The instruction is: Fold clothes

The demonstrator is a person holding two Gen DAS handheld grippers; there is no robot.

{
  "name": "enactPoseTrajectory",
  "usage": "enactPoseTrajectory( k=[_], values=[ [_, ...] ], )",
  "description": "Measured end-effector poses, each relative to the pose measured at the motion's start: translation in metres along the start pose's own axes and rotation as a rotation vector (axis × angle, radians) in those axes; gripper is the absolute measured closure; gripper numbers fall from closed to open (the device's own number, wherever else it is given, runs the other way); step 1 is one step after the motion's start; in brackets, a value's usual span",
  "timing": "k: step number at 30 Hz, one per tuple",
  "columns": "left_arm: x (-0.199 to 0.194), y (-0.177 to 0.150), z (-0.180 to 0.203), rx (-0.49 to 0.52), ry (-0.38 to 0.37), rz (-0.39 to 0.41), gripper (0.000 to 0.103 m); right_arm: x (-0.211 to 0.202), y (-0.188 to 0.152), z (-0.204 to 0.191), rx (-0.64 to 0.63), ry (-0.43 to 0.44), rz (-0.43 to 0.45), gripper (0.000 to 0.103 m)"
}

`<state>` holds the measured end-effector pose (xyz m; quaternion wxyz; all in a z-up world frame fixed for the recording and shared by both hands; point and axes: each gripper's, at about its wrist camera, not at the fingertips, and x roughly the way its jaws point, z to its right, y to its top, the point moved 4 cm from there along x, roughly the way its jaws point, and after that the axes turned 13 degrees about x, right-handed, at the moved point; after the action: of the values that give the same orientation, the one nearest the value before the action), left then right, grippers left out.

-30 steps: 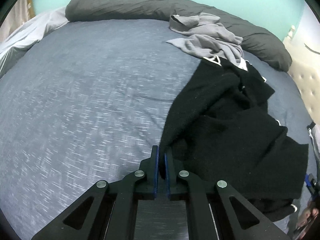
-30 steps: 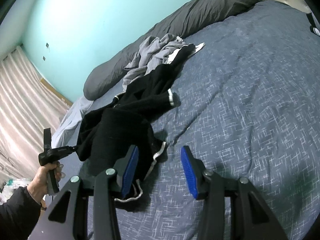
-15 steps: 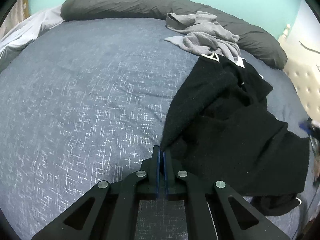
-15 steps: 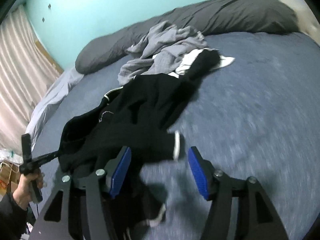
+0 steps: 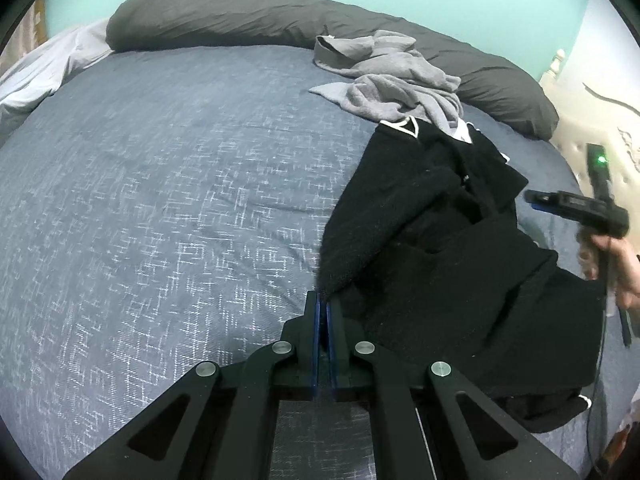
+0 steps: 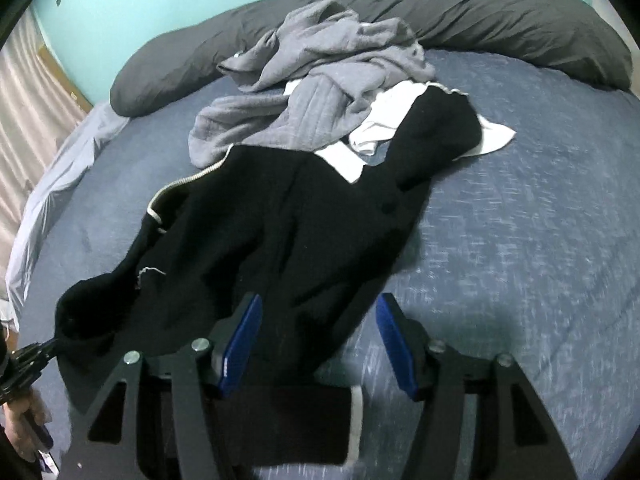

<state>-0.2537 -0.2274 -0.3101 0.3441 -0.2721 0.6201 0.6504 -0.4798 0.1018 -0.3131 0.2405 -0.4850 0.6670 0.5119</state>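
Observation:
A black garment with white trim [image 5: 448, 256] lies crumpled on the blue-grey bed; it also shows in the right wrist view [image 6: 280, 232]. My left gripper [image 5: 323, 300] is shut on a corner of the black garment, and shows at the far left of the right wrist view [image 6: 36, 354]. My right gripper [image 6: 316, 332] is open, its blue pads [image 6: 240, 340] on either side of a lower part of the black garment, just above it. It also shows in the left wrist view [image 5: 568, 204].
A grey garment [image 6: 316, 80] and a white one [image 6: 400, 120] lie bunched beyond the black one. A long dark pillow [image 5: 240, 16] runs along the teal wall. The bed cover [image 5: 160, 200] stretches left. A pale sheet [image 6: 52, 176] hangs at the bed's left edge.
My right gripper has swung left and forward over the black garment, which now lies between its open fingers. My left gripper stays shut on the corner, and the garment is pulled flatter.

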Motion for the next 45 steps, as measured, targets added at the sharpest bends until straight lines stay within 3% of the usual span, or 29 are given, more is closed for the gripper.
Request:
enactPoseTrajectory(
  k=[4, 7, 9, 17, 28, 36, 45],
  values=[
    [0.003, 0.0, 0.001, -0.002, -0.003, -0.003, 0.1, 0.02, 0.004, 0.0, 0.004, -0.023, -0.017, 0.046],
    [0.006, 0.001, 0.0, -0.012, -0.006, -0.004, 0.1, 0.034, 0.004, 0.0, 0.008, -0.031, -0.035, 0.069],
    [0.006, 0.003, 0.002, -0.007, -0.005, -0.003, 0.1, 0.036, 0.003, -0.002, -0.002, -0.034, -0.025, 0.09],
    [-0.009, 0.011, 0.011, -0.006, -0.002, 0.005, 0.1, -0.015, 0.008, -0.021, -0.069, 0.034, 0.087, 0.094],
    [-0.085, 0.045, 0.033, -0.02, 0.017, 0.069, 0.1, -0.178, 0.012, -0.058, -0.13, 0.096, 0.247, 0.095],
    [-0.177, 0.063, 0.058, 0.007, 0.021, 0.162, 0.1, -0.32, -0.002, -0.09, -0.199, 0.119, 0.368, 0.095],
    [-0.281, 0.066, 0.102, 0.094, 0.009, 0.252, 0.1, -0.45, -0.043, -0.107, -0.229, 0.143, 0.489, 0.095]
  ],
)
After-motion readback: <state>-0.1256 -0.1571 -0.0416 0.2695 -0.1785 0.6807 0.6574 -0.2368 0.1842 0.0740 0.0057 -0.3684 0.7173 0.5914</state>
